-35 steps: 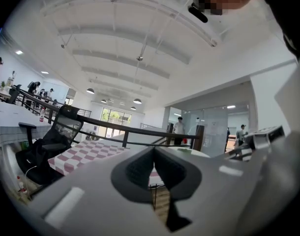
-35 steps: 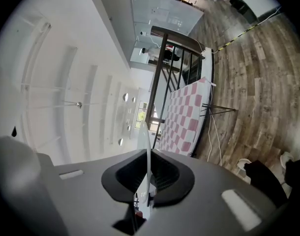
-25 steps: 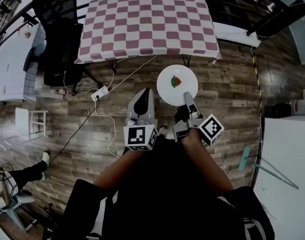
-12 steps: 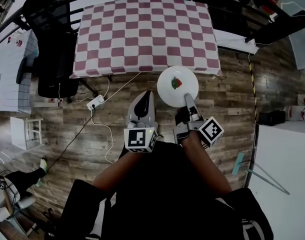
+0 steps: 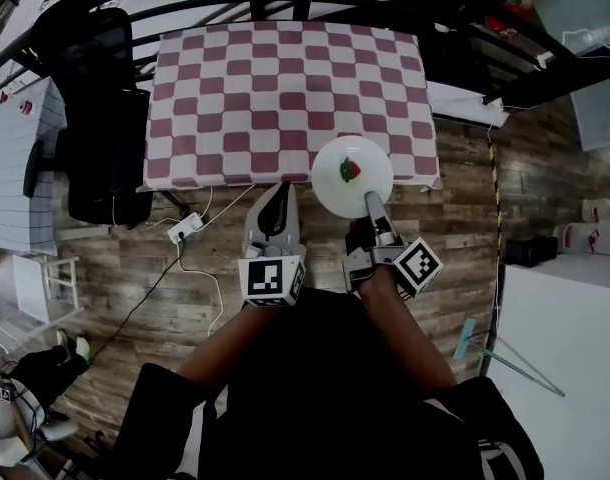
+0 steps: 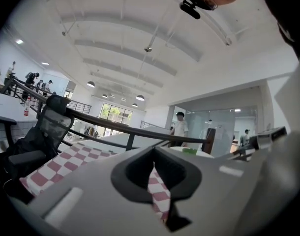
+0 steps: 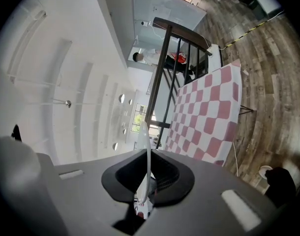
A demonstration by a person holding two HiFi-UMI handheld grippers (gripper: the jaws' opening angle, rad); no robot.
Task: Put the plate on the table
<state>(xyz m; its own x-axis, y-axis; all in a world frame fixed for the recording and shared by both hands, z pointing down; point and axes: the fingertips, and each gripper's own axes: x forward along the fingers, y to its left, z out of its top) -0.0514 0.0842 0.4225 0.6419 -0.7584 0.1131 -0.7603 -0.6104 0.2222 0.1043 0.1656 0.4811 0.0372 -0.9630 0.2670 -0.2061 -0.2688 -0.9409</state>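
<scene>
As right tool (image 5: 368, 201) pinches plate (image 5: 333, 182), jaws narrow

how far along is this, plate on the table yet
Not yet. Done: the plate is picked up, its rim clamped in the right gripper. In hand: it is held in the air, and in the head view it overlaps the near edge of the checkered table. Left: lower it onto the table and release. The left gripper is shut and empty.

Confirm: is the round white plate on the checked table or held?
Held: right claw pinches the round white plate at the pink-checked table edge.
</scene>
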